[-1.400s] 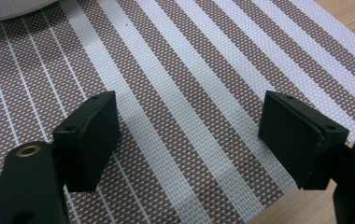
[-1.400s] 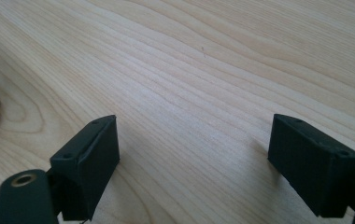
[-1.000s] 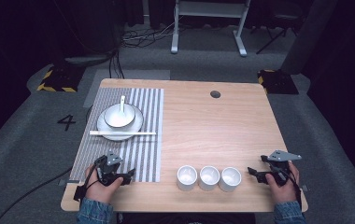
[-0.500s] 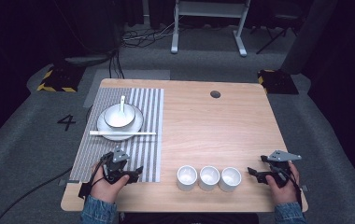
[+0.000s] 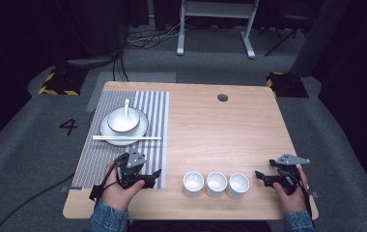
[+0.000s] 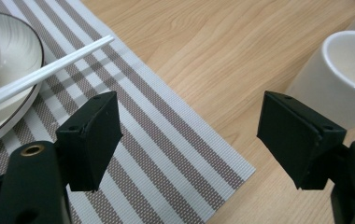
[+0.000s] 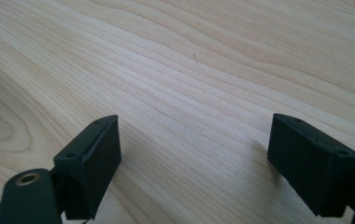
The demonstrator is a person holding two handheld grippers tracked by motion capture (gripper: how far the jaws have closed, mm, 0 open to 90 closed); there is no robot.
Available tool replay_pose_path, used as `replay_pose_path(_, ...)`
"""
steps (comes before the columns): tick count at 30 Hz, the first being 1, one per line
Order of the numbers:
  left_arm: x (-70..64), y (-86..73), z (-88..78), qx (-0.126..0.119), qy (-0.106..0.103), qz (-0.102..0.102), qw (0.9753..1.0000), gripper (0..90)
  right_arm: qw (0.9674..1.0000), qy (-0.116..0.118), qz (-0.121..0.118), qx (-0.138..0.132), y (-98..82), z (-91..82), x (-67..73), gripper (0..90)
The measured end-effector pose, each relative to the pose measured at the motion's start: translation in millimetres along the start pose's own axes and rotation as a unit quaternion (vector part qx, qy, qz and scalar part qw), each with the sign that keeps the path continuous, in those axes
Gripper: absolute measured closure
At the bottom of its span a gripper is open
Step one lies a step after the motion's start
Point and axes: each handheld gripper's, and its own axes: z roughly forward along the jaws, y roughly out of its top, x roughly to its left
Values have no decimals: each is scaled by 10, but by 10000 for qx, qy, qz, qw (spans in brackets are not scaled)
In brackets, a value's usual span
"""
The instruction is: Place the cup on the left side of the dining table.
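Three white cups [image 5: 215, 184] stand in a row near the table's front edge. My left gripper [image 5: 153, 177] hovers open over the front right corner of the striped placemat [image 5: 123, 159], with its jaws toward the nearest cup [image 5: 193, 183]. In the left gripper view, that gripper [image 6: 189, 140] holds nothing, and the cup [image 6: 348, 70] sits just beyond its right jaw. My right gripper [image 5: 262, 177] is open and low over bare wood, to the right of the cups. In the right gripper view, nothing lies between the jaws of that gripper [image 7: 194, 158].
A white bowl with a spoon [image 5: 123, 118] sits on a plate [image 5: 108, 135] on the placemat, and white chopsticks [image 5: 126, 138] lie across the plate's front. The same chopsticks [image 6: 49, 70] and plate rim [image 6: 7, 116] appear in the left gripper view. A round hole [image 5: 222, 97] is at the table's back.
My left gripper has moved right along the placemat's front toward the cups. The right gripper has stayed where it was.
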Motion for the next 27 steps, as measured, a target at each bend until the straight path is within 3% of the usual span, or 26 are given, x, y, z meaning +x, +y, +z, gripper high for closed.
replay_pose_path(5,-49,89,-25,-105,-150,-9,9998,218,10000,-1,-2,4,1,0,-1,175)
replay_pose_path(13,-165,224,-7,-249,-294,178,9991,208,10000,3,-2,2,1,1,-1,175)
replay_pose_path(17,-221,276,20,-297,-559,51,9980,208,10000,3,-1,2,1,0,-1,175)
replay_pose_path(27,-426,413,98,-464,-671,259,9963,204,10000,3,0,1,1,1,-1,175)
